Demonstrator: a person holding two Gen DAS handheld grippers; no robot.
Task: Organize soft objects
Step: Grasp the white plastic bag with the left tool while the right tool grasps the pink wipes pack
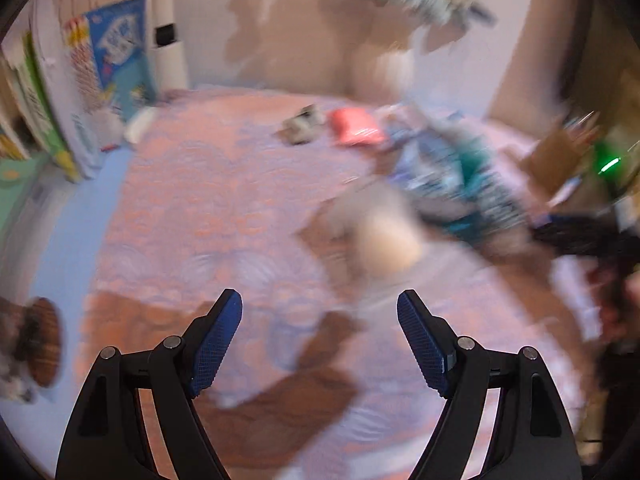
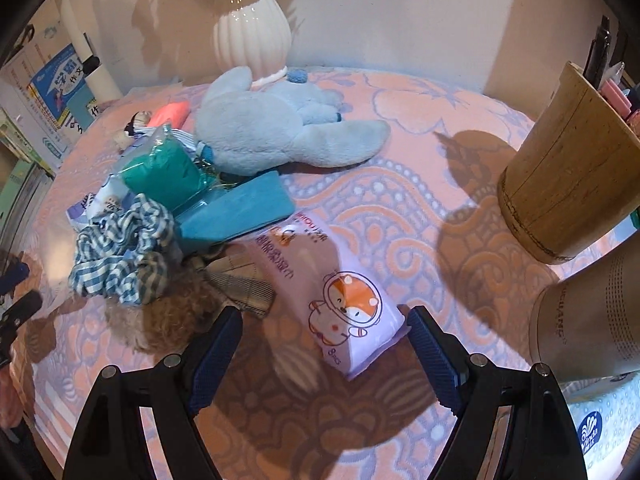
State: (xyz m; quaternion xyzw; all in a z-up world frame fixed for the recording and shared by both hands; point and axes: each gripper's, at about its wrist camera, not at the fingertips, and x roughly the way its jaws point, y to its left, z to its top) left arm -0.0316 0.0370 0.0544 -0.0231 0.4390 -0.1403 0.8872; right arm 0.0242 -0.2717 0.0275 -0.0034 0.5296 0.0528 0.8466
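In the right wrist view my right gripper (image 2: 325, 334) is open and empty, its jaws either side of the near end of a lilac wet-wipe pack with a fox print (image 2: 332, 292). Behind it lie a blue plush toy (image 2: 276, 128), a teal cloth (image 2: 236, 208), a teal packet (image 2: 164, 172), a striped blue-and-white scrunchie (image 2: 120, 256), a curly tan plush (image 2: 164, 316) and a pink item (image 2: 170, 114). The left wrist view is blurred; my left gripper (image 1: 320, 312) is open and empty above the pink patterned cloth (image 1: 208, 200).
A white ribbed vase (image 2: 252, 36) stands at the back. A wooden pen holder (image 2: 568, 172) and a beige cylinder (image 2: 588, 320) stand at the right, with a tissue pack (image 2: 604, 420) below. Books (image 2: 56, 88) lean at the left. A small doll (image 2: 132, 128) lies near them.
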